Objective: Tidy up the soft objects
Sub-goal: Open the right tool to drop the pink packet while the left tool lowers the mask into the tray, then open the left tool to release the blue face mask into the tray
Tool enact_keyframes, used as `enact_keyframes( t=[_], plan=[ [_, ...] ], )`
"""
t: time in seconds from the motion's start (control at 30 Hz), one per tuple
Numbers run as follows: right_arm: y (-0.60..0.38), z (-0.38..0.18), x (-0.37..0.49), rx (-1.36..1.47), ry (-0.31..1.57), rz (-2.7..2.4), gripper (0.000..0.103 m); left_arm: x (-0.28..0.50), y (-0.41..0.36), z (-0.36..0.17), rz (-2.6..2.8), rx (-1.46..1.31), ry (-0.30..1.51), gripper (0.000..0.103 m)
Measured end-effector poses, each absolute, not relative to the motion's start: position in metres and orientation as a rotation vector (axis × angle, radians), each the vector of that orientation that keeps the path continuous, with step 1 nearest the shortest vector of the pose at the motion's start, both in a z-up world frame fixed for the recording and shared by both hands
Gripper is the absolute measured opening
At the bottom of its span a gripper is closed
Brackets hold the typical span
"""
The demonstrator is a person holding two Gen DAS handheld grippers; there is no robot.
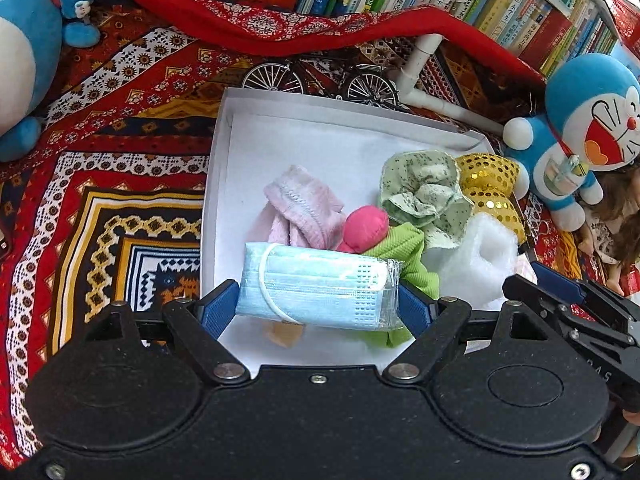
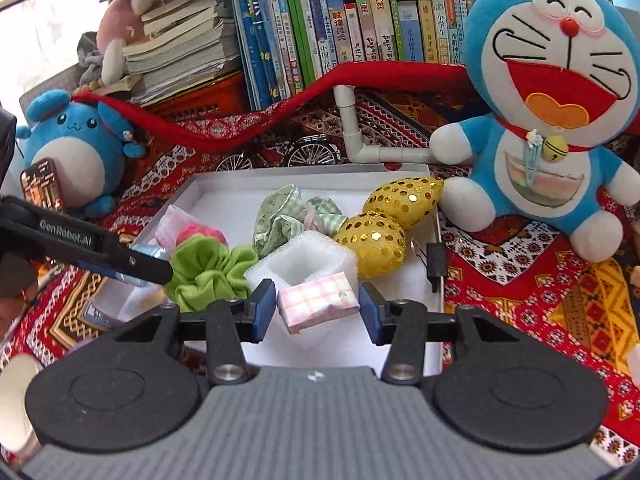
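A white box (image 1: 224, 128) lies on the patterned cloth. In it are a pink cloth (image 1: 304, 208), a pink ball (image 1: 366, 226), a green scrunchie (image 2: 208, 268), a green patterned cloth (image 2: 280, 220), a gold sequinned piece (image 2: 384, 228) and a white foam block (image 2: 304, 256). My left gripper (image 1: 318, 308) is shut on a pack of blue face masks (image 1: 320, 292), held over the box's near left part. My right gripper (image 2: 318, 308) is shut on a small pink checked packet (image 2: 318, 300), tilted just above the foam block. Each gripper shows at the edge of the other's view.
A Doraemon plush (image 2: 548, 92) sits right of the box and a round blue plush (image 2: 76, 148) to its left. A toy bicycle (image 1: 320, 80) and a white pipe (image 2: 360, 140) lie behind it, below a row of books (image 2: 320, 32). A black clip (image 2: 434, 264) sits on the box's right rim.
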State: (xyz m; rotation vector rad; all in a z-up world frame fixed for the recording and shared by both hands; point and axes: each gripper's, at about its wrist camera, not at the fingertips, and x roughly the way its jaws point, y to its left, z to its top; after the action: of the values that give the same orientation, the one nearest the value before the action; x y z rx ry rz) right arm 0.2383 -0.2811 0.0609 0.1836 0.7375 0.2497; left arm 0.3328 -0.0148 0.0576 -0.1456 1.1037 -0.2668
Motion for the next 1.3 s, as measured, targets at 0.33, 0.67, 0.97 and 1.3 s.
enact_keyframes(
  t=[0.33, 0.67, 0.97, 1.3],
  plan=[
    [-0.277, 0.054, 0.257, 0.23, 0.739, 0.245, 0.051, 0.343, -0.013, 0.053, -0.278, -0.145, 1.107, 0.082],
    [-0.276, 0.041, 0.251, 0.204, 0.79, 0.251, 0.052, 0.341, -0.013, 0.044, -0.31, -0.149, 1.142, 0.083],
    [-0.274, 0.044, 0.25, 0.196, 0.785, 0.253, 0.054, 0.341, -0.025, 0.035, -0.309, -0.093, 1.163, 0.084],
    [-0.269, 0.043, 0.251, 0.189, 0.787, 0.254, 0.065, 0.343, -0.021, 0.037, -0.306, -0.127, 1.167, 0.086]
  ],
)
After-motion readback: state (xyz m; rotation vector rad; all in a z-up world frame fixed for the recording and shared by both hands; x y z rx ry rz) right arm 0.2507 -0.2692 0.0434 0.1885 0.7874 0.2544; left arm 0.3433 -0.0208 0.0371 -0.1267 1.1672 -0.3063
